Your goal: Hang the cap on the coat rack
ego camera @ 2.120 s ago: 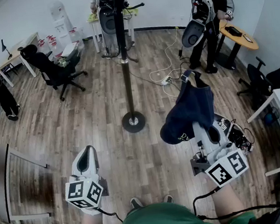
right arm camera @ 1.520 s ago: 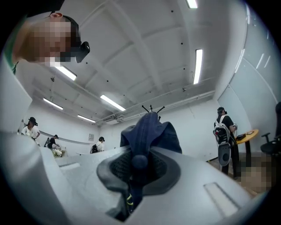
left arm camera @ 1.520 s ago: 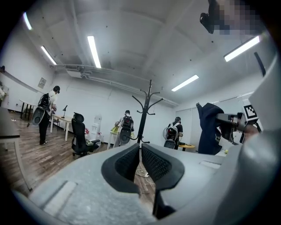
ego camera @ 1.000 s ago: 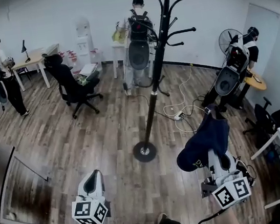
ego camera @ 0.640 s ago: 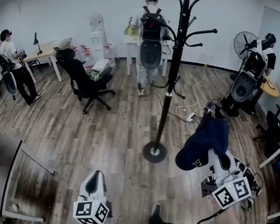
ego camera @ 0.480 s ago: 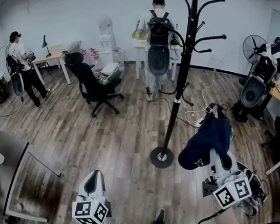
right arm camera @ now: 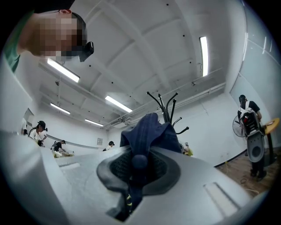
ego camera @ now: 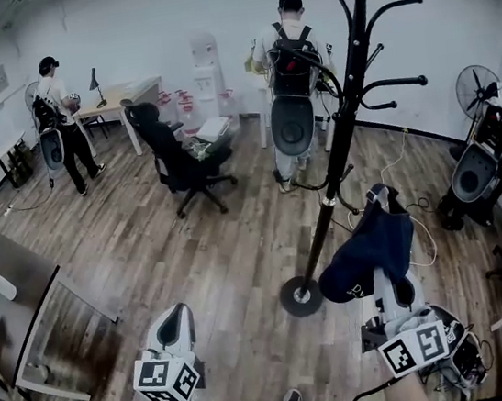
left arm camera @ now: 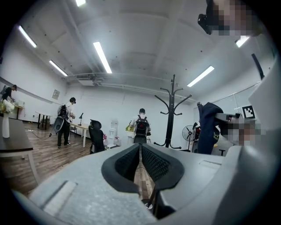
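A dark blue cap (ego camera: 369, 248) hangs from my right gripper (ego camera: 392, 294), which is shut on it at the lower right of the head view. In the right gripper view the cap (right arm camera: 149, 136) bulges up out of the closed jaws. The black coat rack (ego camera: 343, 126) stands on a round base just left of the cap, its hooks high above. The rack (right arm camera: 166, 107) shows behind the cap in the right gripper view. My left gripper (ego camera: 175, 331) is low on the left, shut and empty. From the left gripper view the rack (left arm camera: 172, 112) is straight ahead.
A person with a backpack (ego camera: 291, 87) stands behind the rack. A black office chair (ego camera: 180, 158) and a desk (ego camera: 125, 97) with another person (ego camera: 57, 125) are at the back left. A fan (ego camera: 478, 84) and cables lie to the right. A dark table (ego camera: 24, 301) is at the left.
My view has tilted up and closed in on the rack, whose hooks are now in sight. The right gripper keeps its hold on the cap. The left gripper stays low.
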The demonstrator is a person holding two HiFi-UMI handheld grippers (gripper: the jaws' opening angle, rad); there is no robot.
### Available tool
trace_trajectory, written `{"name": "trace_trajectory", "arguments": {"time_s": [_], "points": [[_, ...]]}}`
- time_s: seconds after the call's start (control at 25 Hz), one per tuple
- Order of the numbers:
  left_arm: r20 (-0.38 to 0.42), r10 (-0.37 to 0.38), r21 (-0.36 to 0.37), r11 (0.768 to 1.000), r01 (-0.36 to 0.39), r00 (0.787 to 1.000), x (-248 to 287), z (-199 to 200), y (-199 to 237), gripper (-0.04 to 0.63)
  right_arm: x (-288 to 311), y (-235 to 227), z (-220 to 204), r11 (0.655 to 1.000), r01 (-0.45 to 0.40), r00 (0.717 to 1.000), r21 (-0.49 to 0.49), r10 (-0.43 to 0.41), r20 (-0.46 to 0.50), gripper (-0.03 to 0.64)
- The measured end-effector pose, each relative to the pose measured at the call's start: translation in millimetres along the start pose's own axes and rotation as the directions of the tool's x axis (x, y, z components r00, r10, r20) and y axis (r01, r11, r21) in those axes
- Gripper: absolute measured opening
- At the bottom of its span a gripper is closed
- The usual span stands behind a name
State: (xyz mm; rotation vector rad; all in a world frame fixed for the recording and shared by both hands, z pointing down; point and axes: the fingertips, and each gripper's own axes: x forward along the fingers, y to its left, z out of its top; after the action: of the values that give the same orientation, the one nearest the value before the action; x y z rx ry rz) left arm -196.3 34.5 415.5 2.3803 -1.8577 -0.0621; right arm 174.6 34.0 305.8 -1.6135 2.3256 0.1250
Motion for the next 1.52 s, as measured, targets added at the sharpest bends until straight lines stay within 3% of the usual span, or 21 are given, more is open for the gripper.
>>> {"name": "trace_trajectory", "arguments": {"time_s": [0.32,0.64,0.92,1.12,1.52], "points": [[-0.005,0.067,0.01,0.998,-0.067,0.998,34,-1,-5,0.023,39,-34,-11,0.999,-0.049,0.999,0.011,0.048,0.011,0.025],[-0.014,0.059,0.007,0.998,-0.058,0.998,70,-8,-4,0.023,64,-48,-19,0.999,-0.049,0.999,-0.004,0.049,0.016,0.025],[-0.024,-0.044,-0.016,0.999,0.043,0.999,131,-16,0,0.023,85,-51,-27,0.999,0.006,1.0,-0.053,-0.006,0.004,0.025],[-0.046,-0.101,-0.026,0.995,0.1,0.994,187,-7,38,0.023,129,-44,-30,0.994,0.074,0.997,-0.075,-0.073,0.016,0.025],[-0.051,-0.296,-0.025,0.955,0.295,0.954,299,10,86,0.023,186,-30,-36,0.95,0.274,0.961,-0.15,-0.264,0.083,0.025]]}}
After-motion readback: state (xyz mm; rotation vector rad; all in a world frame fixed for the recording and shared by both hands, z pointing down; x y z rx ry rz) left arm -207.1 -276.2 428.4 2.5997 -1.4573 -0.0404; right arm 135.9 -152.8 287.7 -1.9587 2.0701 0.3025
